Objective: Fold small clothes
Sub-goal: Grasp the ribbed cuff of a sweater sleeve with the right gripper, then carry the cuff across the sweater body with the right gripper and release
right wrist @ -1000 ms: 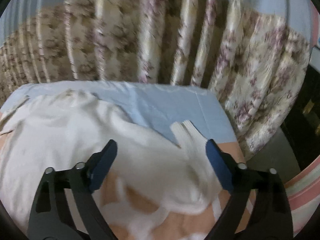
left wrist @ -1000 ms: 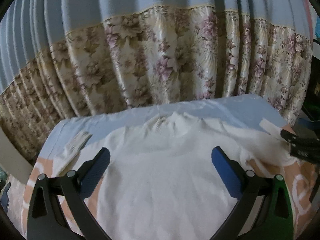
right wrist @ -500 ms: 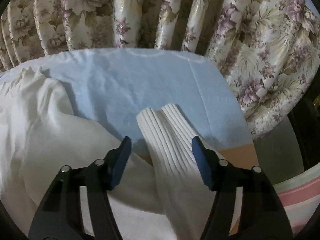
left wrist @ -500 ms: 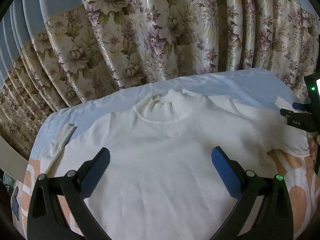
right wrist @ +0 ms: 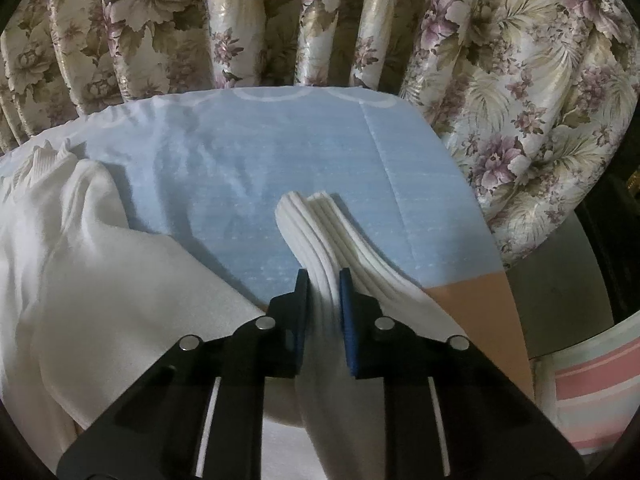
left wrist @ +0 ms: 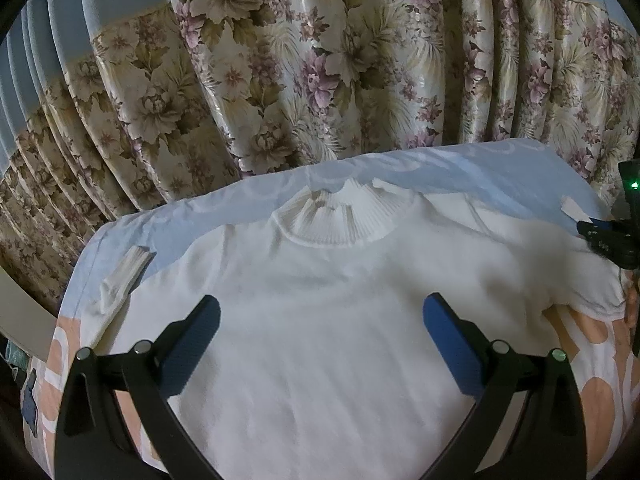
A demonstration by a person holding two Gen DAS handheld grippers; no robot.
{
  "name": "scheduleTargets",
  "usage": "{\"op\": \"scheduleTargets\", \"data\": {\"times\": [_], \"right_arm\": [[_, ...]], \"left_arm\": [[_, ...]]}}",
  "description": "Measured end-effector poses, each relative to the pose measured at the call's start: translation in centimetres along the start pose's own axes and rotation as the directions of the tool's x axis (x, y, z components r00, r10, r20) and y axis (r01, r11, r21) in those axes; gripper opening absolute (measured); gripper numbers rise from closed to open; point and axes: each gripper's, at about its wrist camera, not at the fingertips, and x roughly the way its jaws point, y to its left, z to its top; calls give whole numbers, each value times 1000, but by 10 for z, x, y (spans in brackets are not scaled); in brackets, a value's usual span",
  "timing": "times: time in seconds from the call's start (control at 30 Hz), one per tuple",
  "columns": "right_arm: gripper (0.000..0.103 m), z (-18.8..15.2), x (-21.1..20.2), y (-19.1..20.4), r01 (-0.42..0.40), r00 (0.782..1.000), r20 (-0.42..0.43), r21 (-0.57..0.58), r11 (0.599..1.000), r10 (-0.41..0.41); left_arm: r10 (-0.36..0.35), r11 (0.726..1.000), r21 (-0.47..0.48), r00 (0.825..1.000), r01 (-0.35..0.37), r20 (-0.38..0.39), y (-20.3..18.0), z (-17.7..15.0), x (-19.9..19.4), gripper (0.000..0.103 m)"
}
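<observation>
A white sweater (left wrist: 320, 312) with a ribbed neck (left wrist: 344, 216) lies flat, front up, on a light blue and orange sheet (left wrist: 500, 168). My left gripper (left wrist: 320, 332) is open and empty, held above the sweater's chest. The left sleeve's ribbed cuff (left wrist: 128, 268) lies on the sheet at the left. My right gripper (right wrist: 324, 284) is shut on the right sleeve's ribbed cuff (right wrist: 316, 220), which bunches between the jaws. The right gripper also shows at the right edge of the left wrist view (left wrist: 608, 236). The sweater body (right wrist: 100, 260) lies to its left.
A floral curtain (left wrist: 320, 72) hangs close behind the table's far edge. The sheet's blue part (right wrist: 240, 168) stretches beyond the cuff. The table's right edge drops to a dark floor, with a pink striped cloth (right wrist: 592, 392) at the lower right.
My right gripper moved forward over the right cuff and closed on it. My left gripper tilted down toward the sweater and stayed open.
</observation>
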Motion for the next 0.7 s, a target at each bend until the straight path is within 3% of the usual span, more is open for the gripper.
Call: {"op": "scheduleTargets", "data": {"times": [0.13,0.23,0.33,0.43,0.5,0.7], "right_arm": [[14,4,-22,-2,-33,998,63,34,999,31],[14,11,-54,5,-153,980,136,47,987,146],[14,20,-98,40,-274,939,209,-17,961,272],[14,29,-131,90,-390,885,238,-91,916,400],[14,35,-143,132,-478,839,225,-130,869,495],[14,38,-132,256,-585,776,118,-229,778,619]], "left_arm": [[5,1000,-4,1000,-5,2,8,2,2,102],[-6,1000,-10,1000,6,11,22,1,-2,102],[-11,999,-33,1000,11,18,45,-1,-8,102],[12,997,-71,1000,-11,15,76,-5,-16,102],[42,994,-98,999,-40,15,97,-8,-22,102],[115,975,-191,993,-115,-13,177,-22,-32,102]]}}
